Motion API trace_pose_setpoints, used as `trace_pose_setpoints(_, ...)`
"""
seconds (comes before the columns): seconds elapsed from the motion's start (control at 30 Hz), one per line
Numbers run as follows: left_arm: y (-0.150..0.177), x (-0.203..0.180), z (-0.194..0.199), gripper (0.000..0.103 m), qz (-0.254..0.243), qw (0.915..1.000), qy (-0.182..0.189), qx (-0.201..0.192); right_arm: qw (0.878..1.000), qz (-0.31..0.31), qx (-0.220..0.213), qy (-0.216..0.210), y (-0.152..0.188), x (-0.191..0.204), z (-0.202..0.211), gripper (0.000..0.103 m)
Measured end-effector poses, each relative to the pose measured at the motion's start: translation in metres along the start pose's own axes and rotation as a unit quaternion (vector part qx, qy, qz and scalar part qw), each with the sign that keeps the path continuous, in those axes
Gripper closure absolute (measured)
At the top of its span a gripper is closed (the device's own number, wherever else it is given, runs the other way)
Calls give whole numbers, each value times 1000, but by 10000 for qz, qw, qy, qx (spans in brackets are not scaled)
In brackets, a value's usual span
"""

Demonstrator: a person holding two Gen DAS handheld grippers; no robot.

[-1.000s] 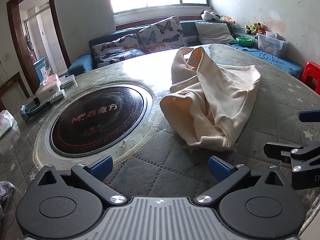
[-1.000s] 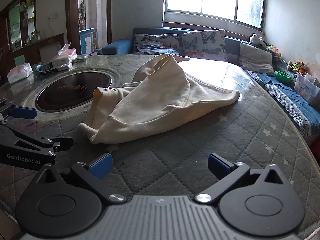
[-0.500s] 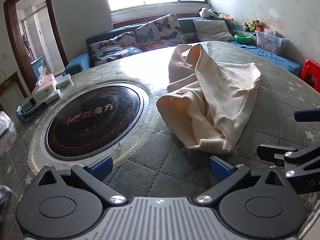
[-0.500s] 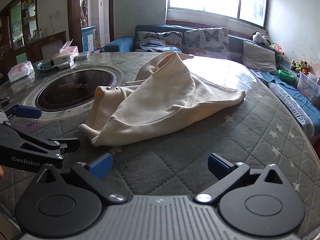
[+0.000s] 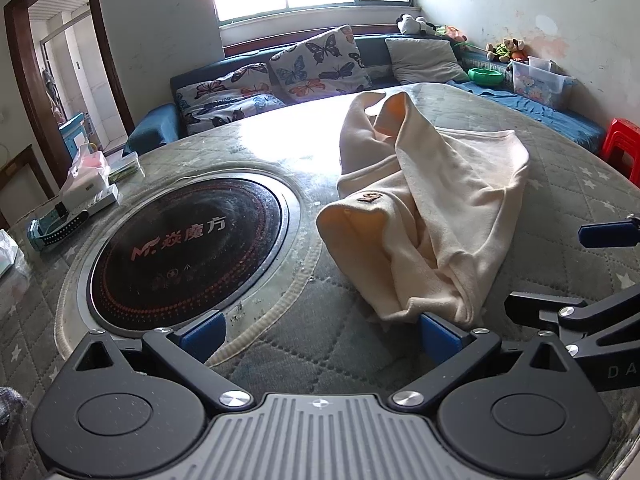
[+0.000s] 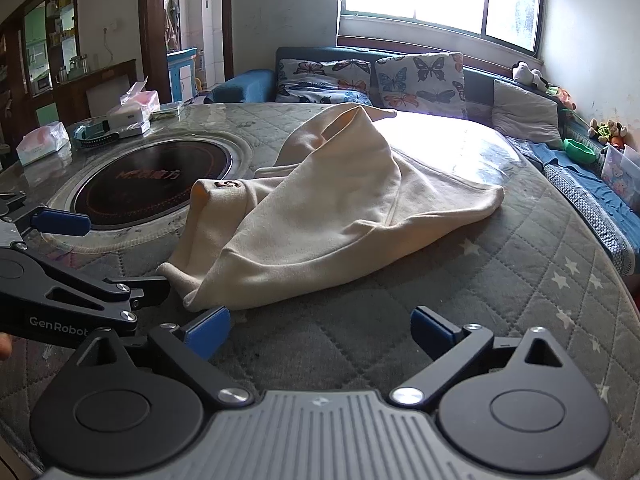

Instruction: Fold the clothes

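Cream fleece garment (image 5: pixel 432 216) bunched on quilted tabletop (image 6: pixel 500 280) beside hob | soft, limp, light, I judge | my left tongs (image 5: pixel 320 330) and right tongs (image 6: pixel 320 326) both wide, empty | grip near hem corner.

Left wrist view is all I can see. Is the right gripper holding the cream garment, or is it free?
Observer: It is free. The right gripper is open, with only bare table cover between its fingers; the hem of the cream garment lies just ahead of it.
Operator: And my left gripper, seen from the side?
Observer: The left gripper is open too. Its lower fingertip sits at the near corner of the hem; I cannot tell whether it touches the cloth.
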State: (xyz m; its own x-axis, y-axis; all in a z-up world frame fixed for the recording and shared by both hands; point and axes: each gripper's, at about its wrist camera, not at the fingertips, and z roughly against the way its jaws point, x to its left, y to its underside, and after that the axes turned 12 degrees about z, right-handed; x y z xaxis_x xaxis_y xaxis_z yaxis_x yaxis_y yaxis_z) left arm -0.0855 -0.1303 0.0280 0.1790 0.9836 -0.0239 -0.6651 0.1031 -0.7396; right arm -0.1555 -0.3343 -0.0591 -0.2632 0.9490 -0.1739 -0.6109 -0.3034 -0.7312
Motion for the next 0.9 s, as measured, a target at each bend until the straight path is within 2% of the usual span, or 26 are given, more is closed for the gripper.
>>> trace_pose_setpoints(0.5, -14, 6, -11, 0, 20, 10000, -70, 56, 9997, 207, 139, 30, -20, 1, -10, 6)
trace_pose_setpoints(0.9, -18, 6, -15, 0, -40, 9998, -159, 92, 9976, 565, 288, 283, -33, 8, -13, 4)
